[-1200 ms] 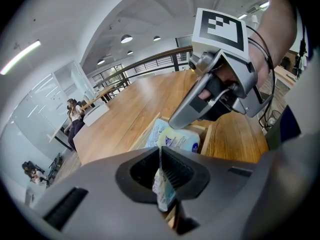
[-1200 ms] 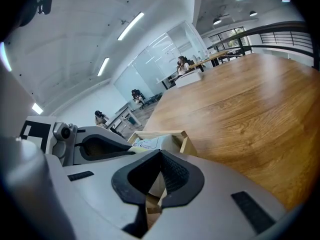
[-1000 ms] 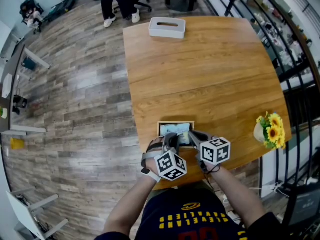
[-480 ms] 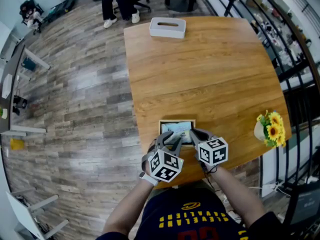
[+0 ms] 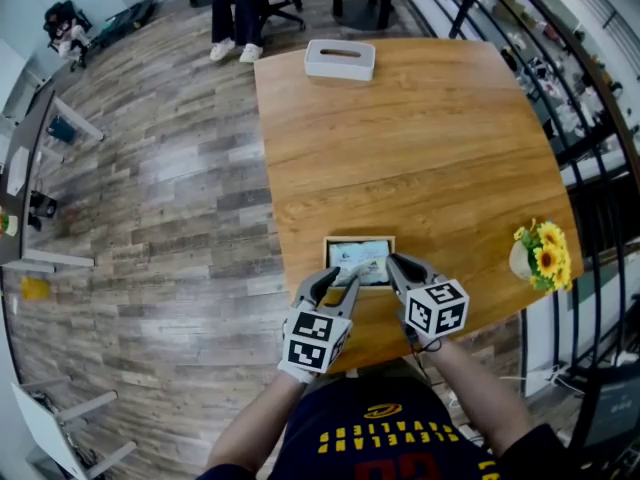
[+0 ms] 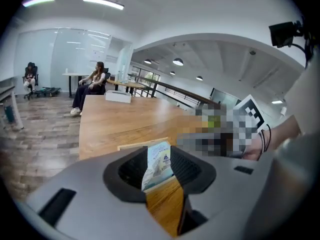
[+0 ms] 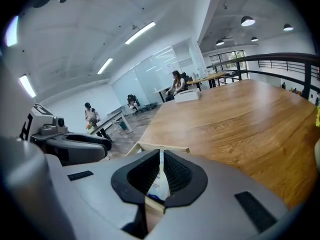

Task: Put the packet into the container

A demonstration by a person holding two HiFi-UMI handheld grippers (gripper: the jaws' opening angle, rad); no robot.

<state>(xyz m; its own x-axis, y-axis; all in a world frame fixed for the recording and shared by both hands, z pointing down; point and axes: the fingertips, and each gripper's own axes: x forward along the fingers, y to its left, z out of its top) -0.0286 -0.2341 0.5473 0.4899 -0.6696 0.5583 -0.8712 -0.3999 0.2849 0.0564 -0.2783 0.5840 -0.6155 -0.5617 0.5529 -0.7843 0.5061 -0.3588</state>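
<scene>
Wooden table (image 5: 420, 148), grey plank floor (image 5: 150, 218)

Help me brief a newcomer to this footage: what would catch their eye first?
The right tongs, at the near edge of the wooden table, pinch a pale packet at a shallow wooden container. Yellow sunflowers stand at the right edge, and a white tissue box sits at the far end.

The left gripper's (image 5: 338, 280) jaws have just swung wide, with the packet (image 5: 362, 260) now standing loose between them. The gripper has also rolled over and drawn back toward the person. The right gripper (image 5: 397, 265) seems to have lifted slightly.
</scene>
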